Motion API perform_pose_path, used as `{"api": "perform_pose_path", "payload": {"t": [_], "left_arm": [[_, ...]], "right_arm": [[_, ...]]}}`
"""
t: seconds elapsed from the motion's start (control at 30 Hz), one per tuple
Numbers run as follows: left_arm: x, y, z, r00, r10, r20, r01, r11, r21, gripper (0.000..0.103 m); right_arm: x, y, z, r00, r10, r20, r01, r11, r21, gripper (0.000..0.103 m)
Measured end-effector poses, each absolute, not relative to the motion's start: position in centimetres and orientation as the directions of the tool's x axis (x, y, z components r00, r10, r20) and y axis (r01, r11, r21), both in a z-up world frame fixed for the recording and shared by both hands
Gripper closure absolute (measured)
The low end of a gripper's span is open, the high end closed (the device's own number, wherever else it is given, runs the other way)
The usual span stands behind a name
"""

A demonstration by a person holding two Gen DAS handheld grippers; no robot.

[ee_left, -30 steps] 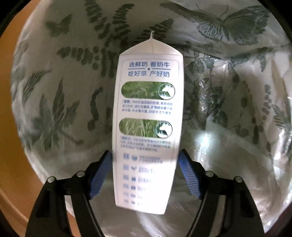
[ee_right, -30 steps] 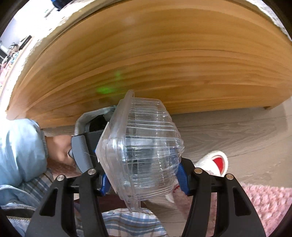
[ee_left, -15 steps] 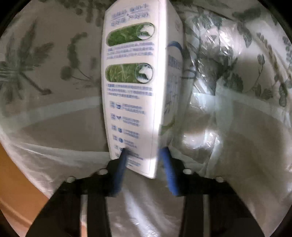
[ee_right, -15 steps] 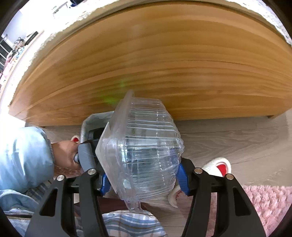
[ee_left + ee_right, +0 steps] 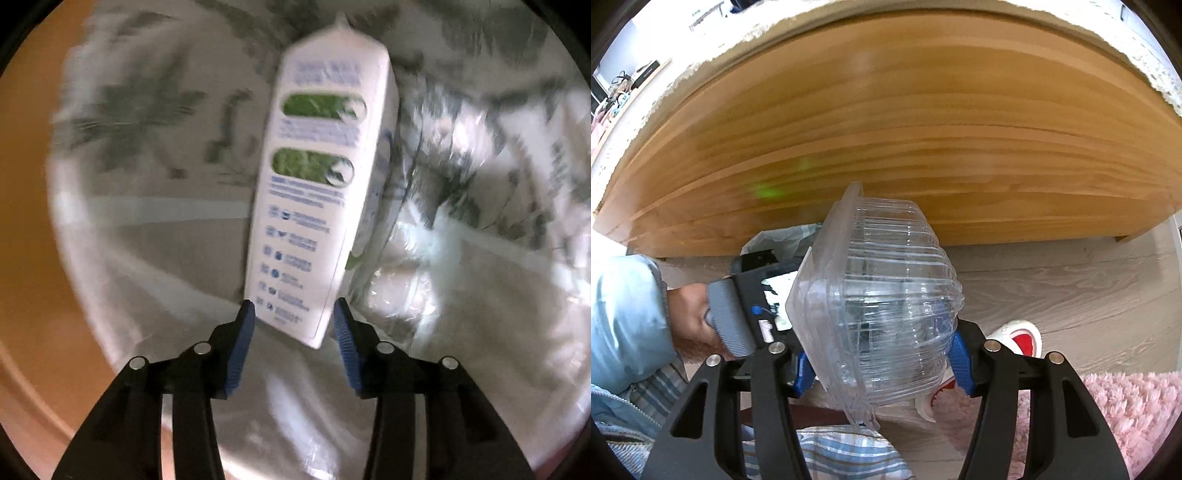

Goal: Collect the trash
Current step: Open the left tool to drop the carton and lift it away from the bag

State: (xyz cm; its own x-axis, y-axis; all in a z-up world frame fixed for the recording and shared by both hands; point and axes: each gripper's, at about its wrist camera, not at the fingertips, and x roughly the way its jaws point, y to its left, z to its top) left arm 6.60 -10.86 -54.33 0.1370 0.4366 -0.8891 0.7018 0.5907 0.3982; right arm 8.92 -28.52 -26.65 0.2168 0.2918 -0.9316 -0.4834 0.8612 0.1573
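Left wrist view shows a white milk carton (image 5: 317,206) with blue print and two green picture panels, standing up the middle of the frame with its gabled top at 12 o'clock, inside a trash bag (image 5: 140,155) of pale plastic printed with green leaves. The whole picture is motion-blurred. The left hand-held gripper (image 5: 293,325) has its blue-padded fingers spread to either side of the carton's lower end; the left pad (image 5: 242,332) sits just beside the carton's edge and the right one stands slightly clear of it, so the carton does not look pinched. Crinkled clear plastic (image 5: 417,229) lies in the bag at 3 o'clock of the carton. An orange-brown surface (image 5: 26,229) borders the bag at 9 o'clock.

Right wrist view shows a clear ribbed plastic container (image 5: 879,299), tipped on its side with its rim toward 10 o'clock, pinched between the blue pads of the right hand-held gripper (image 5: 881,360). At 9 o'clock a hand (image 5: 690,317) in a light blue sleeve (image 5: 628,317) grips the other device's grey handle. Behind, a wooden panel (image 5: 905,147) spans the upper frame above a pale wood-grain floor (image 5: 1071,288). A white and red slipper (image 5: 1019,336) lies at 4 o'clock beside a pink fluffy rug (image 5: 1126,413).
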Motion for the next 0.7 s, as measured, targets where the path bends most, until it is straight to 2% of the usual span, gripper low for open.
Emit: {"api": "perform_pose_path", "payload": {"t": [0.1,0.17,0.23,0.27,0.43,0.7], "left_arm": [[6.3,-10.3,-51.4,0.163,0.407,-0.899,0.666,0.627,0.405,0.050],[6.1,-10.0,-49.4,0.191,0.400,-0.896,0.633,0.648,0.424,0.038],[5.8,-10.0,-47.3,0.244,0.392,-0.887,0.593,0.663,0.457,0.036],[5.6,-10.1,-46.0,0.258,0.376,-0.890,0.572,0.683,0.454,0.032],[5.7,-9.6,-39.6,0.299,0.281,-0.912,0.459,0.795,0.396,0.030],[4.0,-6.5,-29.1,0.404,0.105,-0.909,0.219,0.953,0.207,0.028]], "right_arm": [[8.5,-28.9,-26.3,0.232,0.303,-0.924,-0.480,0.862,0.162,0.046],[8.3,-29.1,-26.1,0.240,0.309,-0.920,-0.479,0.862,0.165,0.046],[7.9,-29.4,-25.8,0.249,0.318,-0.915,-0.478,0.862,0.169,0.046],[7.7,-29.6,-25.6,0.255,0.325,-0.911,-0.477,0.861,0.174,0.046],[7.5,-30.3,-25.0,0.271,0.346,-0.898,-0.473,0.860,0.189,0.046],[7.2,-30.3,-24.6,0.278,0.358,-0.891,-0.496,0.848,0.186,0.046]]}}
